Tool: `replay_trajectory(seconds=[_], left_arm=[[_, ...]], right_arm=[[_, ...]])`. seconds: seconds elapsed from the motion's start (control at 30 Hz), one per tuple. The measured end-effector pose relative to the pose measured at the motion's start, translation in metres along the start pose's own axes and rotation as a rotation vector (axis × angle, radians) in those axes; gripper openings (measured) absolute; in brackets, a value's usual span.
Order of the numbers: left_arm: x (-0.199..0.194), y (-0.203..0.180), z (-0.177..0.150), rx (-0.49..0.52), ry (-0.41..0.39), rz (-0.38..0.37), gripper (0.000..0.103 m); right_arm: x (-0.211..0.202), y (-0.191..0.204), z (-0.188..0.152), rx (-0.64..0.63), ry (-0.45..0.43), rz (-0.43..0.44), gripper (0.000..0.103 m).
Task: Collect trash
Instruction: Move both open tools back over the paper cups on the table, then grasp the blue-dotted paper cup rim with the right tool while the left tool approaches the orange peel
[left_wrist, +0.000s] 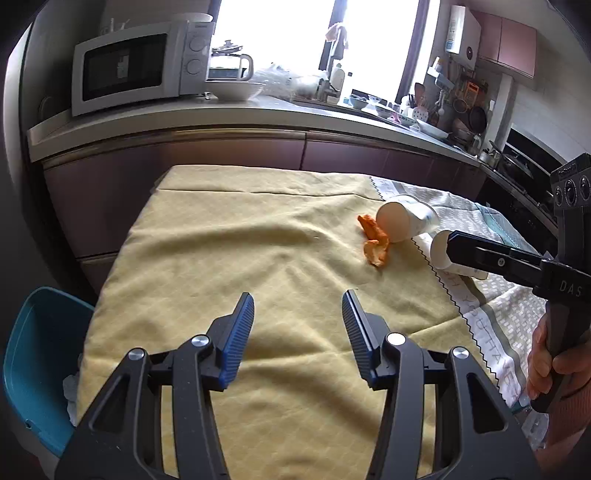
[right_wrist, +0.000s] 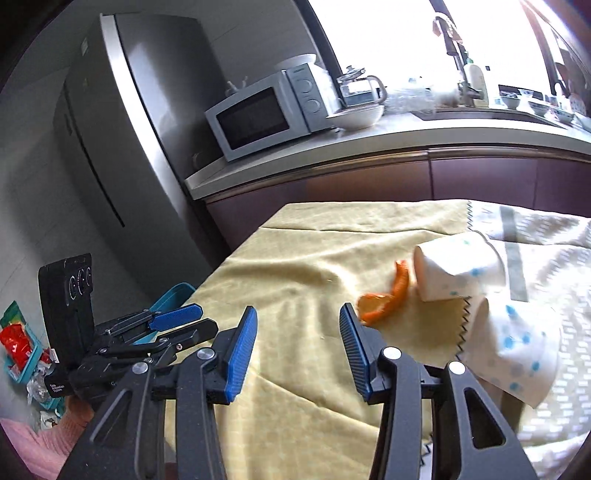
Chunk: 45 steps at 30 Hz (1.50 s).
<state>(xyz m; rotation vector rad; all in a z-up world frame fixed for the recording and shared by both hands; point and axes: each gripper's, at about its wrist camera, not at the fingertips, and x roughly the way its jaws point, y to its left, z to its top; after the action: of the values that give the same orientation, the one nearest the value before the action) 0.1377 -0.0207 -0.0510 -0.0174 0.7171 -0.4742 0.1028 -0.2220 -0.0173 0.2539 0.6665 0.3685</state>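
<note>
An orange peel (left_wrist: 375, 242) lies on the yellow cloth (left_wrist: 258, 240), next to a tipped white paper cup (left_wrist: 404, 218). A second tipped cup (left_wrist: 448, 254) lies behind the right gripper's fingers (left_wrist: 476, 253). My left gripper (left_wrist: 297, 306) is open and empty above the yellow cloth, well short of the peel. In the right wrist view my right gripper (right_wrist: 297, 319) is open and empty, its right fingertip close to the peel (right_wrist: 384, 302). The two dotted cups (right_wrist: 458, 267) (right_wrist: 513, 347) lie to its right. The left gripper (right_wrist: 173, 325) shows at the left.
A teal bin (left_wrist: 37, 354) stands at the table's left edge, with scraps inside. A patterned white cloth (left_wrist: 495, 306) covers the table's right part. Behind runs a kitchen counter (left_wrist: 221, 118) with a microwave (left_wrist: 136, 70) and bowls. A fridge (right_wrist: 122, 129) stands left.
</note>
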Motion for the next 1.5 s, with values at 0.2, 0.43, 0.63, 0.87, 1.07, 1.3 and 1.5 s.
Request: replay_trajectory(seconds=[0.2, 0.43, 0.63, 0.87, 1.07, 1.3, 1.5], left_arm=[[0.024, -0.034, 0.006, 0.059, 0.039, -0.037, 0.049], [0.043, -0.061, 0.017, 0.109, 0.074, -0.047, 0.049], [0.064, -0.076, 0.030, 0.126, 0.101, -0.029, 0.049], [0.090, -0.084, 0.039, 0.132, 0.143, 0.012, 0.050], [0.107, -0.086, 0.045, 0.139, 0.174, 0.048, 0.051], [0.125, -0.093, 0.049, 0.166, 0.210, 0.075, 0.051], [0.137, -0.102, 0.049, 0.180, 0.231, 0.084, 0.051]], right_arm=[[-0.033, -0.051, -0.016, 0.086, -0.057, -0.117, 0.045], [-0.070, -0.131, -0.026, 0.266, -0.135, -0.250, 0.049], [-0.053, -0.154, -0.036, 0.313, -0.065, -0.183, 0.049], [-0.042, -0.129, -0.035, 0.236, -0.050, -0.077, 0.028], [-0.045, -0.115, -0.040, 0.212, -0.048, 0.014, 0.013], [-0.043, -0.109, -0.043, 0.192, -0.018, 0.076, 0.015], [-0.069, -0.126, -0.043, 0.187, -0.046, 0.036, 0.027]])
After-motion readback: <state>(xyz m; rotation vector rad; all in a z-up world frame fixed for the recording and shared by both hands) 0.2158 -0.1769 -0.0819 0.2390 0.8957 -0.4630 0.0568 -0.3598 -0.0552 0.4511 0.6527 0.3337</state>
